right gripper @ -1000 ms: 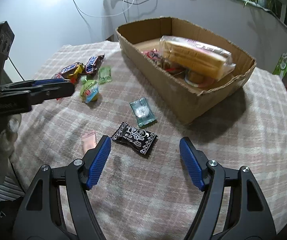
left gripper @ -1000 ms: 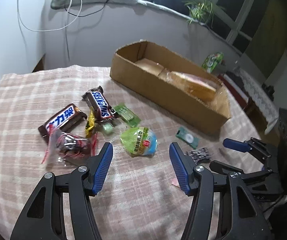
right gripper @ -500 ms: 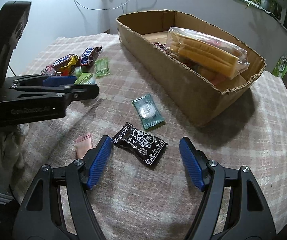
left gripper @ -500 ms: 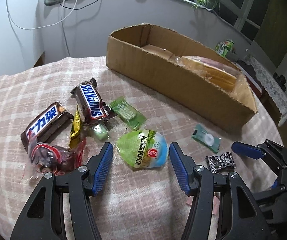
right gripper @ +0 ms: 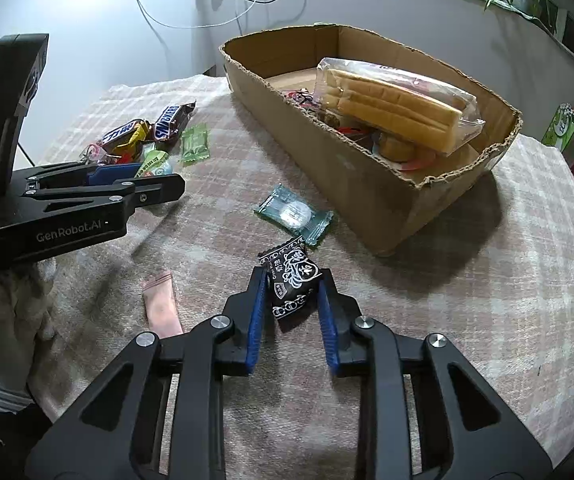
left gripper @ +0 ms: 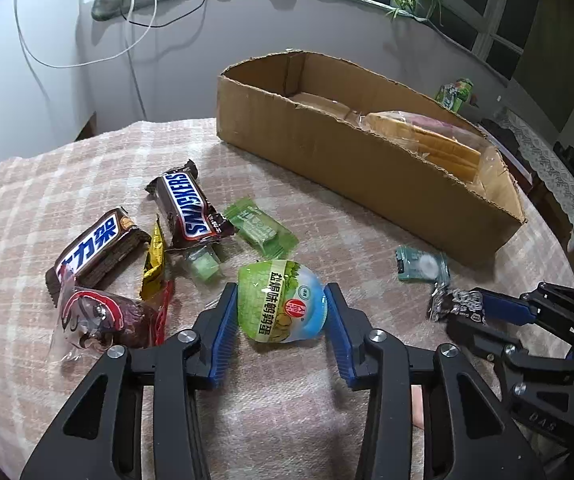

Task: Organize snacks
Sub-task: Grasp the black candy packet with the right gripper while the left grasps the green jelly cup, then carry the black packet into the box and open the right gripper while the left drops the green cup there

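Observation:
A green and blue egg-snack packet [left gripper: 281,304] lies on the checked cloth between the blue pads of my left gripper [left gripper: 281,320]. Its jaws are closing and both pads touch the packet's sides. My right gripper [right gripper: 293,292] is shut on a black printed candy packet [right gripper: 293,276], crumpled and standing up between its pads. The left wrist view shows that gripper [left gripper: 487,308] at the right with the black packet [left gripper: 457,304] at its tip. The cardboard box [right gripper: 327,152] behind holds a bagged bread loaf [right gripper: 395,108] and smaller snacks.
Left of the egg packet lie two Snickers bars [left gripper: 187,204] [left gripper: 95,246], a yellow wrapper [left gripper: 155,256], a red-brown packet [left gripper: 103,316] and green candies [left gripper: 261,228]. A teal candy [right gripper: 295,214] lies by the box, a pink sachet [right gripper: 161,304] near my right gripper.
The left gripper came forward and down around the egg packet and narrowed onto it. The right gripper's jaws shut on the black candy packet, which crumpled upright.

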`<action>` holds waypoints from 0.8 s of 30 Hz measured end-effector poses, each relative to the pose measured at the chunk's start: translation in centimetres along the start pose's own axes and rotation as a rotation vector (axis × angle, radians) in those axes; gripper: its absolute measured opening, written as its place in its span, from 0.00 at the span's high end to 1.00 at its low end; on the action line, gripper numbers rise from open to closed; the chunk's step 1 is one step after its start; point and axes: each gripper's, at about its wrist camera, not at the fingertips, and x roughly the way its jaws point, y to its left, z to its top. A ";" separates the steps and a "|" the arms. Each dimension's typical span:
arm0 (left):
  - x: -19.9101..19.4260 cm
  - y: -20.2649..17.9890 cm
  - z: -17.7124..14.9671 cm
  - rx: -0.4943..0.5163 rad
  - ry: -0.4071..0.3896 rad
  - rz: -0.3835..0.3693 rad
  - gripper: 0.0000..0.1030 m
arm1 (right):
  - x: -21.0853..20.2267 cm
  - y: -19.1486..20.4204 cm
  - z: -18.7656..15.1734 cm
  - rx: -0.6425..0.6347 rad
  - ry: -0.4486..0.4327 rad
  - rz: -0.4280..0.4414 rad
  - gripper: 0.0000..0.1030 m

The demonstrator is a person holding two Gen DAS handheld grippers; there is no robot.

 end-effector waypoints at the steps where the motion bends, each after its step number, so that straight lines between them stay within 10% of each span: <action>1: 0.0 0.0 0.0 0.000 0.000 0.000 0.62 | 0.0 0.0 0.0 0.005 -0.002 0.002 0.79; 24: -4.1 0.9 2.3 -0.056 -0.083 -0.080 0.62 | -5.7 -1.9 2.7 0.051 -0.146 0.062 0.80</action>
